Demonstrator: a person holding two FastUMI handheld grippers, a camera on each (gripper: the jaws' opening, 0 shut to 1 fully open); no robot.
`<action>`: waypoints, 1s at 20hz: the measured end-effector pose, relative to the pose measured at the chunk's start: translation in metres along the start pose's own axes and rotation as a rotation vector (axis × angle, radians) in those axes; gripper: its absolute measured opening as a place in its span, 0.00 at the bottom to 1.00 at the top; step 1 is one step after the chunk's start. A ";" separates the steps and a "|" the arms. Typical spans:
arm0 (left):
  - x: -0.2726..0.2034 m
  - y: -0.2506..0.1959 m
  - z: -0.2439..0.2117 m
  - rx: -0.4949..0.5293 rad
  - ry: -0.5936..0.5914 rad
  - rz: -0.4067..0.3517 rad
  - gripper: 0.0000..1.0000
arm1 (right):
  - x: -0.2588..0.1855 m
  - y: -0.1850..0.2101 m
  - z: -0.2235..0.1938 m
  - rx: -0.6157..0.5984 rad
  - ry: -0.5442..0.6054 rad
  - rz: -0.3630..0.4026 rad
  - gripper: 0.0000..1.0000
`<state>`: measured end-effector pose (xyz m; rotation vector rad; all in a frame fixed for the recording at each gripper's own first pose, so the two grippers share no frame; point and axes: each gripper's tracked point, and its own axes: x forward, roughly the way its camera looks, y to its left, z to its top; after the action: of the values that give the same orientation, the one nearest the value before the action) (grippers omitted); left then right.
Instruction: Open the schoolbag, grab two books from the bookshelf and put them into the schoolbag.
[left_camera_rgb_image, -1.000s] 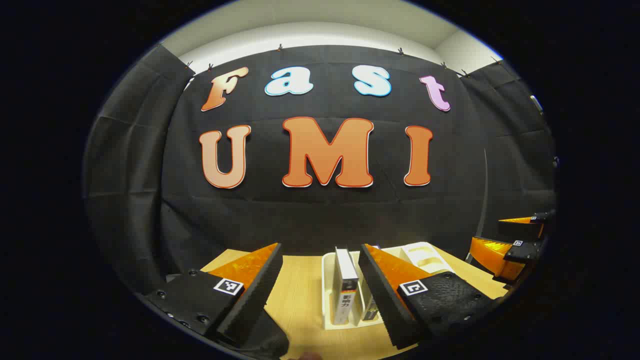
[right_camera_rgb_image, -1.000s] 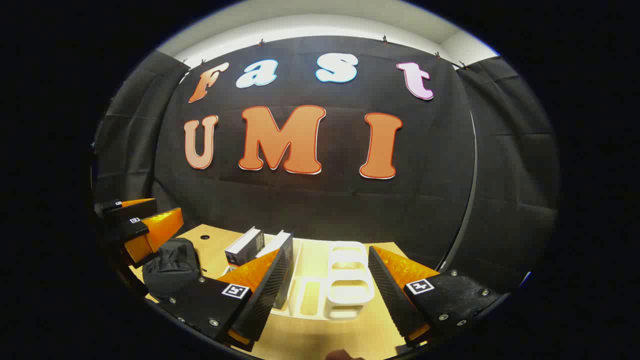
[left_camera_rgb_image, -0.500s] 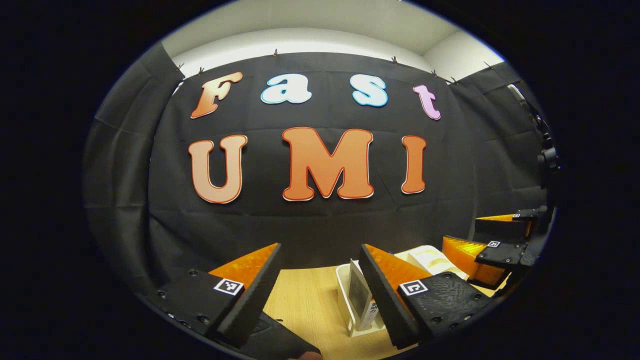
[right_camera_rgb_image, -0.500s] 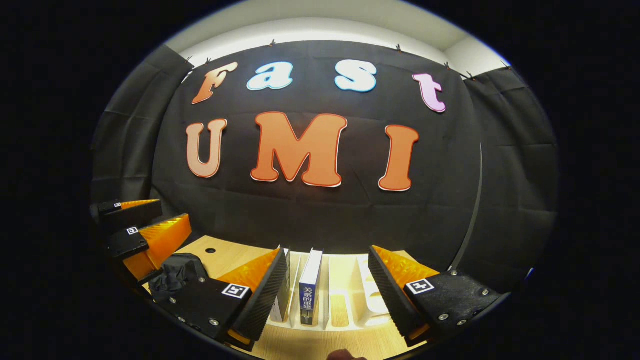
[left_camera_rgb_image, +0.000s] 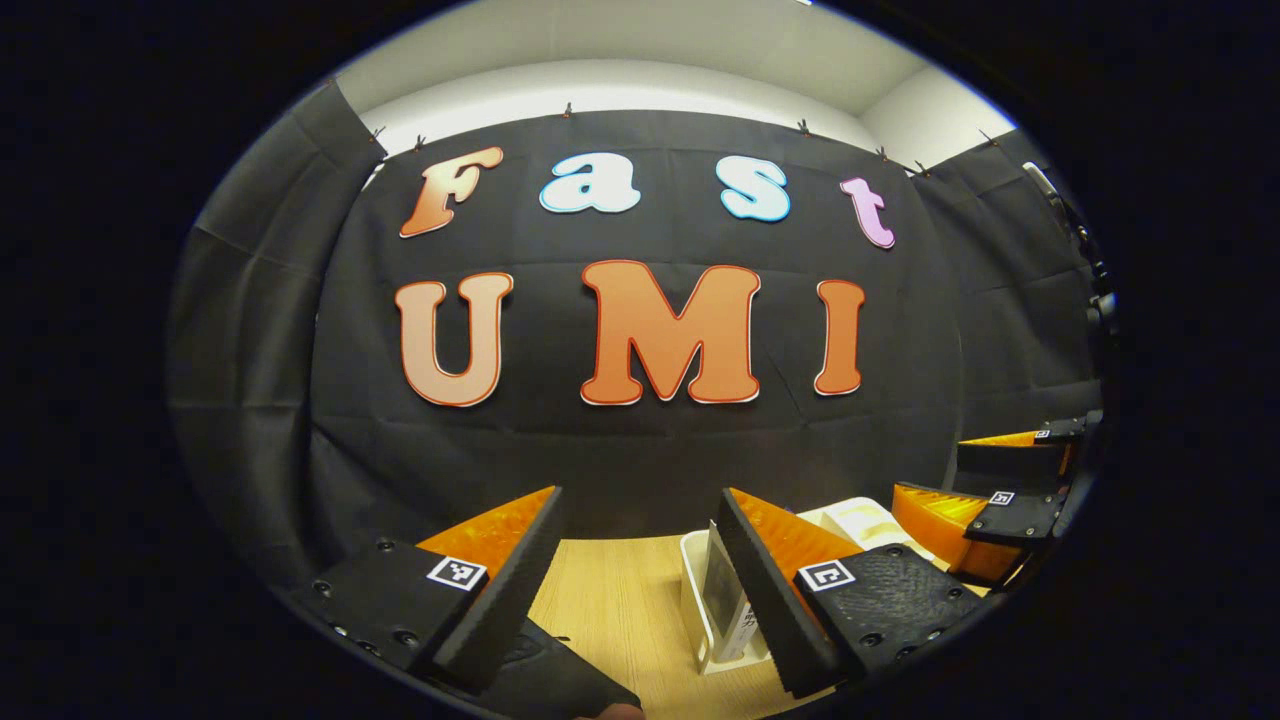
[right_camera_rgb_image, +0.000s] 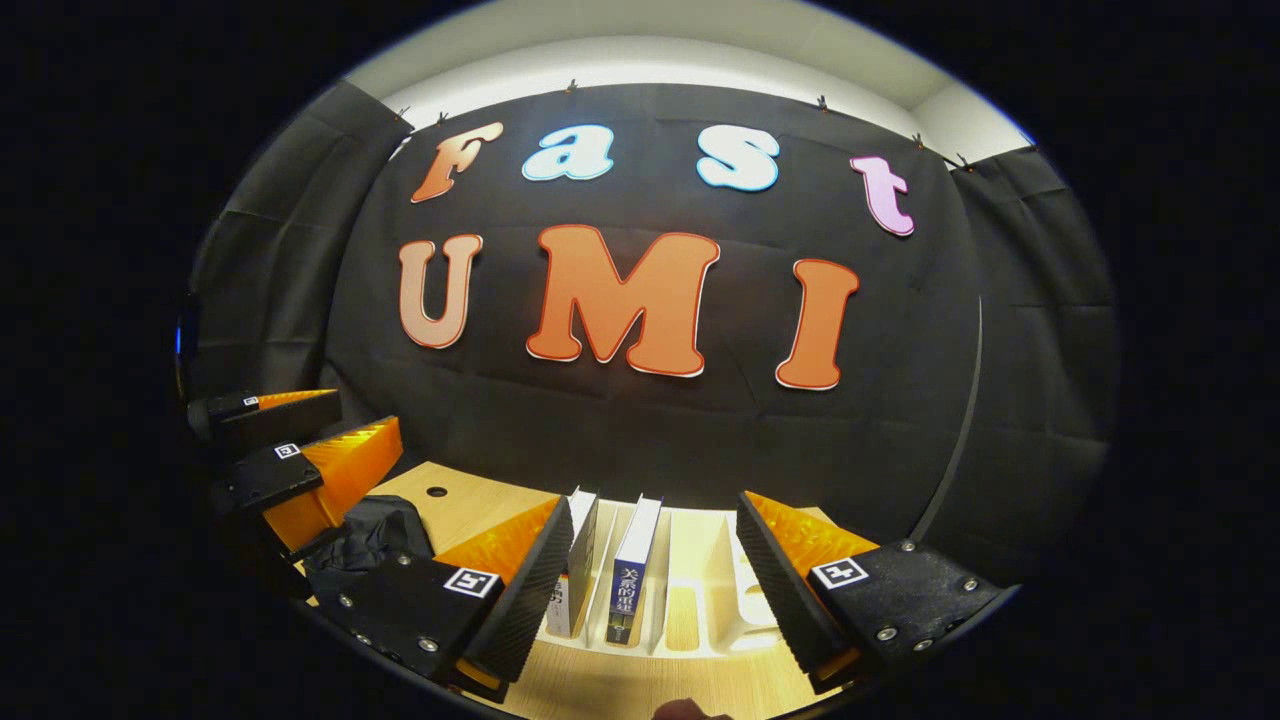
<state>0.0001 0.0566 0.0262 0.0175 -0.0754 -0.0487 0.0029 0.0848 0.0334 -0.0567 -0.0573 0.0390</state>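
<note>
Black cloth hangs behind a wooden desk (right_camera_rgb_image: 460, 500). On the desk stands a white bookshelf (right_camera_rgb_image: 700, 590) with two books side by side in its slots: a blue book (right_camera_rgb_image: 632, 575) and a white book (right_camera_rgb_image: 578, 570) just left of it. The black schoolbag (right_camera_rgb_image: 375, 530) lies left of the bookshelf. The right claw (right_camera_rgb_image: 655, 600) is wide open in front of the bookshelf, holding nothing. The left claw (left_camera_rgb_image: 625, 600) is open too, left of the bookshelf (left_camera_rgb_image: 700, 600), above the schoolbag (left_camera_rgb_image: 560, 680).

Recording booth: black cloth wall (left_camera_rgb_image: 640, 450), wooden table (left_camera_rgb_image: 610, 610).
</note>
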 end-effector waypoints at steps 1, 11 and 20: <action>-0.002 -0.001 0.001 0.001 0.000 0.011 0.98 | 0.001 0.001 -0.001 0.008 0.008 0.019 0.97; -0.023 -0.019 -0.035 0.144 0.084 0.052 0.98 | 0.009 -0.022 0.017 0.000 -0.052 0.071 0.98; -0.044 -0.010 -0.113 0.437 0.232 0.074 0.98 | 0.017 -0.036 0.023 0.020 -0.073 0.081 0.98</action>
<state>-0.0358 0.0501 -0.0901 0.4559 0.1464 0.0442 0.0203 0.0512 0.0598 -0.0372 -0.1279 0.1222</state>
